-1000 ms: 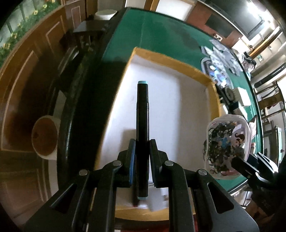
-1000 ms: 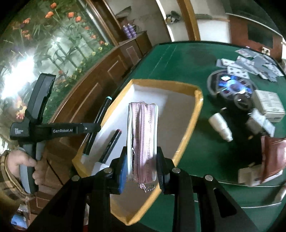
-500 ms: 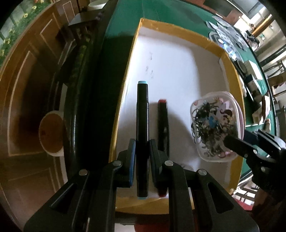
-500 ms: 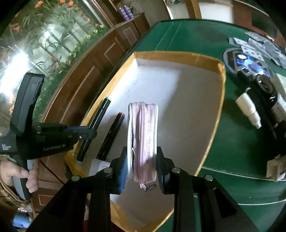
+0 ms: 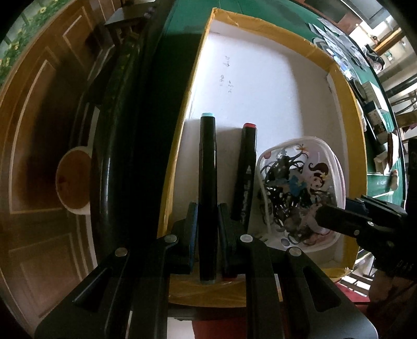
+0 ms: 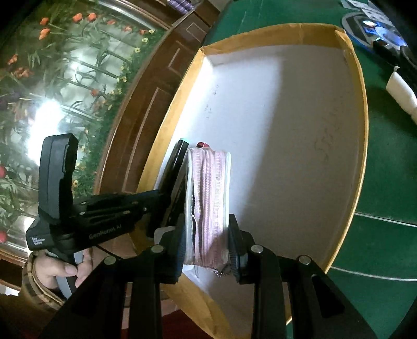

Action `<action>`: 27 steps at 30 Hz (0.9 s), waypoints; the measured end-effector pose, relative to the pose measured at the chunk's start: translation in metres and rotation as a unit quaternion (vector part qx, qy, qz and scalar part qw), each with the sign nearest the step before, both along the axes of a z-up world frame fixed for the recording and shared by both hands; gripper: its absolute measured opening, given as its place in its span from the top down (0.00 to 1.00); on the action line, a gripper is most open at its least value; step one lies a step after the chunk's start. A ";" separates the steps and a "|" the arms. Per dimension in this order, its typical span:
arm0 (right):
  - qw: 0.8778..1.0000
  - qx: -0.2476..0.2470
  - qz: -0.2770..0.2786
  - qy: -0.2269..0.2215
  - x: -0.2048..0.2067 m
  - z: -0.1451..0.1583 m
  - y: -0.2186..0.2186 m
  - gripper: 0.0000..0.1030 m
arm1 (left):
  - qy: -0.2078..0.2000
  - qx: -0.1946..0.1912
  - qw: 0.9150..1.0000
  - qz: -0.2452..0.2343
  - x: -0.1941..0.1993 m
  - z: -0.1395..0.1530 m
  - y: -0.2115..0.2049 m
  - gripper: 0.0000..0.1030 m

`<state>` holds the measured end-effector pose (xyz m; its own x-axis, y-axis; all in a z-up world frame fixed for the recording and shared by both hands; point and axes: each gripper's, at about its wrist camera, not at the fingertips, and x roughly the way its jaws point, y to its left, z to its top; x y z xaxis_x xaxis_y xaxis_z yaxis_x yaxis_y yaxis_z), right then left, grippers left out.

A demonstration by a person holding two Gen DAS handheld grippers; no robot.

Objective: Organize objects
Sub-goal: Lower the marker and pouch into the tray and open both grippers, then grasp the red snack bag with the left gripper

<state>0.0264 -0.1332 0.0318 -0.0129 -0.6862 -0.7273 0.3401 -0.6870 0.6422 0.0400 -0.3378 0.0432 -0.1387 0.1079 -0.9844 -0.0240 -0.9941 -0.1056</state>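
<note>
Left wrist: left gripper (image 5: 207,216) clamping teal-capped marker (image 5: 207,180) (inside box (image 5: 346,86)), right gripper (image 6: 206,234) gripping pouch (image 6: 207,203).

In my left view a box (image 5: 346,86) sits on the tabletop (image 5: 182,15). In it, two markers lie parallel: one (image 5: 207,167) in my left tongs (image 5: 207,229), the other (image 5: 245,172) at its 3 o'clock, the pouch (image 5: 299,187) further toward 3.

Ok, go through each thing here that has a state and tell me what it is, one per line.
Left gripper: shut on the teal-capped marker.
Right gripper: shut on the zip pouch.
Zip pouch: zipped closed, held on edge.
Red-capped marker: capped, lying in the box.
Box: open-topped.
</note>
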 end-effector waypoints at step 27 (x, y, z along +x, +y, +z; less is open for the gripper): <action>0.976 0.077 -0.176 0.101 0.003 0.055 0.136 0.18 | 0.091 0.031 0.994 -0.048 -0.018 0.051 0.104 0.43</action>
